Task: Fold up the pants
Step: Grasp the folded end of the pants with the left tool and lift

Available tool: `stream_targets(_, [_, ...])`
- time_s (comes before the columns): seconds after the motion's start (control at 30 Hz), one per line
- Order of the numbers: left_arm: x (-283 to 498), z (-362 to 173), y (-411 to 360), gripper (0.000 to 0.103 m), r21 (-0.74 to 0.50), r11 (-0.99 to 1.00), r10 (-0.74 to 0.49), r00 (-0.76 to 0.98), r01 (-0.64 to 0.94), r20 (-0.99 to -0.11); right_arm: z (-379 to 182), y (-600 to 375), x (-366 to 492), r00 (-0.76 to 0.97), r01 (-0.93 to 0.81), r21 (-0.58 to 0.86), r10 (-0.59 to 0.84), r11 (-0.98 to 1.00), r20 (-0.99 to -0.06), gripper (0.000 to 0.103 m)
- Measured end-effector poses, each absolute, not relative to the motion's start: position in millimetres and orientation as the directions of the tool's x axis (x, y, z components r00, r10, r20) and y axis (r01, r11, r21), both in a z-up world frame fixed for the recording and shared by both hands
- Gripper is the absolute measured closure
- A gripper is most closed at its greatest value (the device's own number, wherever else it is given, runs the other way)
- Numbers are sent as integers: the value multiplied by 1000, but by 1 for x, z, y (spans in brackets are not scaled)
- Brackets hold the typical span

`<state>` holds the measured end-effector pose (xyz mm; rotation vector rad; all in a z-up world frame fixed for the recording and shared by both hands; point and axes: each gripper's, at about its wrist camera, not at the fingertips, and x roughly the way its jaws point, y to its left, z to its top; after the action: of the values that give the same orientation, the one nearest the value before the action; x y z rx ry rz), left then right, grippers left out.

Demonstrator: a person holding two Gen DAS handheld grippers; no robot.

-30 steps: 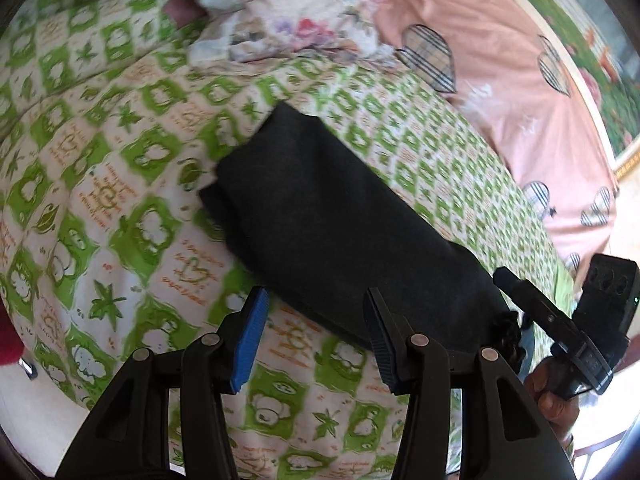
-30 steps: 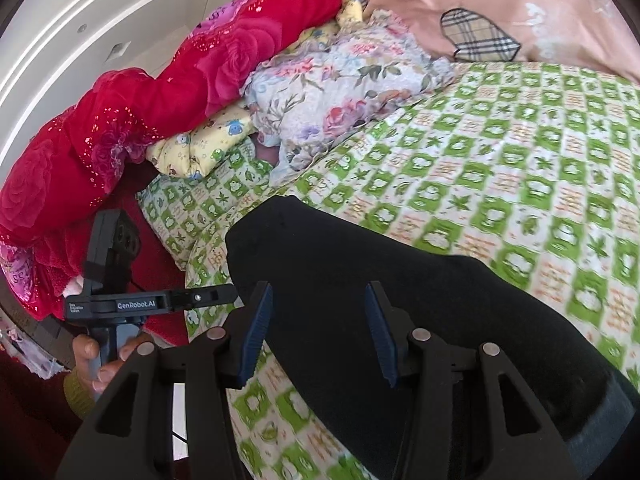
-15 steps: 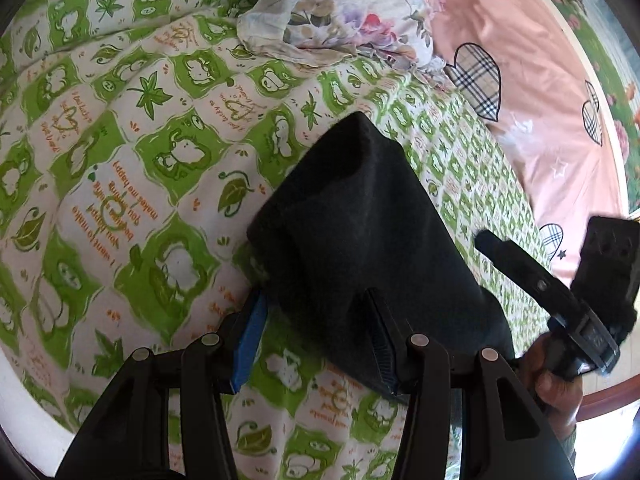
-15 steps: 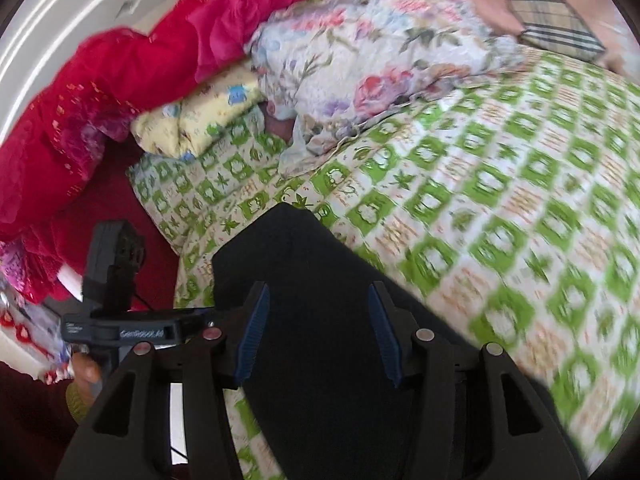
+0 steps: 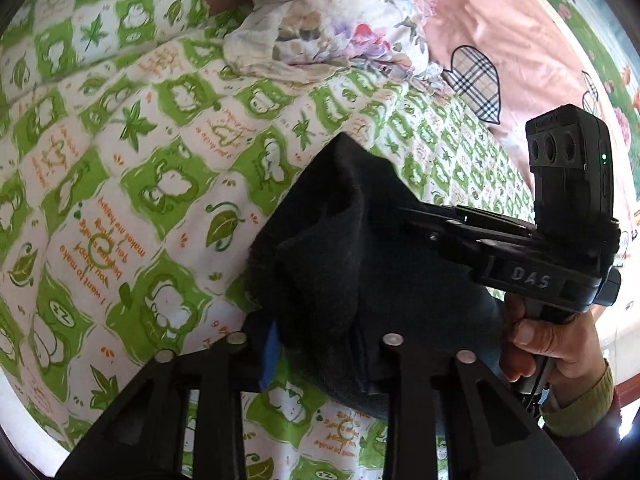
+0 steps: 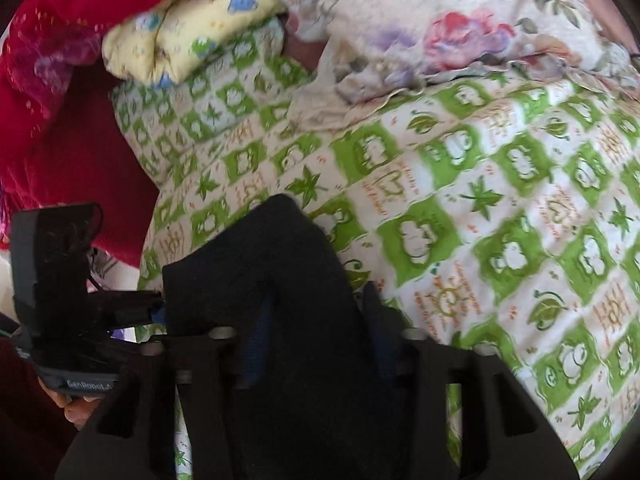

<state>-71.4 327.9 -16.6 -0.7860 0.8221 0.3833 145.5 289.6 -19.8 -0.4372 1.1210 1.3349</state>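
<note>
The black pants [image 5: 360,264] lie bunched on the green-and-white bed sheet [image 5: 140,168]. My left gripper [image 5: 320,344] has the near edge of the pants between its fingers, with a blue pad [image 5: 270,354] against the cloth. My right gripper [image 5: 432,224] reaches in from the right and grips the same bundle. In the right wrist view the pants [image 6: 280,280] fill the space between my right gripper's [image 6: 316,336] fingers, and the left gripper [image 6: 152,312] pinches the cloth's left edge.
A floral quilt [image 5: 340,20] and a pink sheet with plaid hearts [image 5: 500,52] lie at the far side. A red blanket [image 6: 60,80] and a yellow pillow [image 6: 188,36] are piled at the left in the right wrist view.
Both grippers moved in onto the pants and closed on the cloth. The flat pants are now bunched up, and the right gripper has come close beside the left.
</note>
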Motion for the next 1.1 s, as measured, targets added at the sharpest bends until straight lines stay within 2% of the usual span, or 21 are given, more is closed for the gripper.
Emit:
stream_targets(0.1, [-70, -3, 324, 82, -488, 672, 7, 663, -557, -748, -10, 280, 144, -138, -902, 342, 575, 263, -806, 80])
stream_targets(0.17, [-69, 10, 319, 82, -499, 682, 2, 683, -535, -730, 5, 265, 142, -127, -895, 360, 623, 264, -772, 82])
stream_targets(0.47, [-44, 89, 252, 82, -518, 797, -88, 788, -312, -610, 95, 166, 136, 2, -876, 387, 804, 288, -595, 83])
stream_targets(0.63, [-23, 122, 200, 82, -506, 848, -180, 811, -158, -556, 119, 91, 134, 100, -860, 391, 860, 327, -500, 83])
stream_targets(0.83, [2, 135, 137, 82, -477, 878, -271, 792, -30, -548, 120, 17, 134, 192, -815, 434, 886, 384, -422, 83])
stream_targets(1.1, [21, 123, 68, 82, -438, 897, -338, 729, 58, -595, 99, -51, 130, 274, -748, 488, 880, 449, -389, 84])
